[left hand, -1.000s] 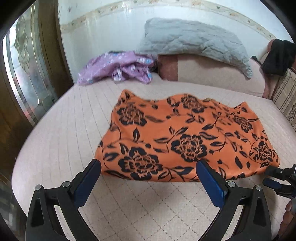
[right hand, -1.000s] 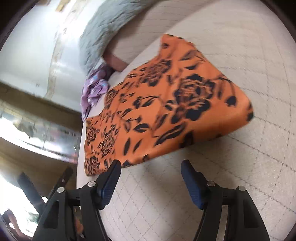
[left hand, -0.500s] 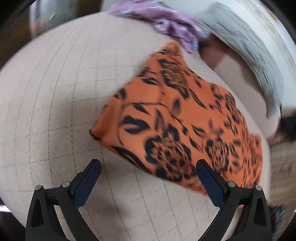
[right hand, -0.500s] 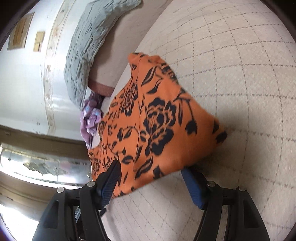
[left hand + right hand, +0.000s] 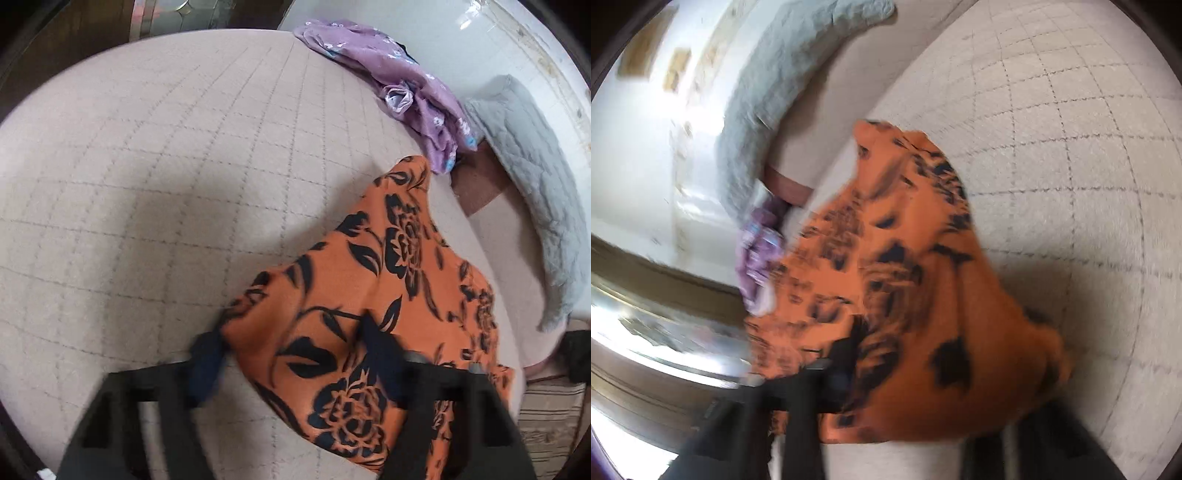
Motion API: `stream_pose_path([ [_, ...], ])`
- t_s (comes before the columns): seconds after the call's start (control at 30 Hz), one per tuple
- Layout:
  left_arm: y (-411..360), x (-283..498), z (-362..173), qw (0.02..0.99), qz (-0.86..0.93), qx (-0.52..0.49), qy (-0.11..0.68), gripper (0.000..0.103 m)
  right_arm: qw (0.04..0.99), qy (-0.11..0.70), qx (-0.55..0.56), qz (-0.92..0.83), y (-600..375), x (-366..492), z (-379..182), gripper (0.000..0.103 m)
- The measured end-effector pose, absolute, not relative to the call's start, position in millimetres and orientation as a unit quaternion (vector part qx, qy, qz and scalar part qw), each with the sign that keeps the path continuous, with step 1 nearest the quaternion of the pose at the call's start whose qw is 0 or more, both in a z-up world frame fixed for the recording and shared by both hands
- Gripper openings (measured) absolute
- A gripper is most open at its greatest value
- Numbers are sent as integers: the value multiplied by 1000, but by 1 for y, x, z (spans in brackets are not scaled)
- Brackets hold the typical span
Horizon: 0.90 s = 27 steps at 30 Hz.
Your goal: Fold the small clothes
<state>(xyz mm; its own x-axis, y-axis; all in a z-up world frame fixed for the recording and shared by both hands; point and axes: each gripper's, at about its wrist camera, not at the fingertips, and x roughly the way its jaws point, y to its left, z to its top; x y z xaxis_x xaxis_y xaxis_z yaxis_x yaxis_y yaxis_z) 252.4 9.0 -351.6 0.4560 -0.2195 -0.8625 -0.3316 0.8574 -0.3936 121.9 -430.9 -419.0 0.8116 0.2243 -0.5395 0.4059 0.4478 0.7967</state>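
An orange cloth with black flowers (image 5: 373, 295) lies on the beige quilted bed (image 5: 166, 166). My left gripper (image 5: 291, 354) straddles its near left corner; the blurred fingers are closing, one finger (image 5: 205, 358) beside the cloth and the other over it. In the blurred right wrist view, the same cloth (image 5: 923, 295) bunches up over my right gripper (image 5: 923, 384), with the left finger (image 5: 846, 354) against the cloth and the right one hidden beneath it. How firmly either grips is unclear.
A purple flowered garment (image 5: 399, 85) lies bunched at the far side of the bed. A grey quilted pillow (image 5: 535, 184) leans on the headboard by the white wall. A wooden door frame with glass (image 5: 657, 317) is at the left.
Both grippers moved in onto the cloth's near corners and their jaws narrowed. The right corner has lifted and bunched over the right gripper. Both views are now motion-blurred.
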Motion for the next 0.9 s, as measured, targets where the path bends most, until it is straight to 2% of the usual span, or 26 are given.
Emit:
stream_pose_path([
  [0.07,10,252,-348,816,25,-257,517,33,808,305,501,-63,-427,123,-412,22],
  [0.1,9,251,-345,818,24,-252,516,30,823,306,474,-70,-423,123,-405,20],
  [0.37,13,234,-315,840,9,-226,494,15,858,276,428,-65,-411,107,-374,18],
  [0.67,30,195,-278,852,-17,-211,479,13,877,256,402,-63,-403,64,-344,17],
  [0.9,33,136,-277,862,-28,-156,482,13,841,288,455,-44,-394,-5,-368,17],
])
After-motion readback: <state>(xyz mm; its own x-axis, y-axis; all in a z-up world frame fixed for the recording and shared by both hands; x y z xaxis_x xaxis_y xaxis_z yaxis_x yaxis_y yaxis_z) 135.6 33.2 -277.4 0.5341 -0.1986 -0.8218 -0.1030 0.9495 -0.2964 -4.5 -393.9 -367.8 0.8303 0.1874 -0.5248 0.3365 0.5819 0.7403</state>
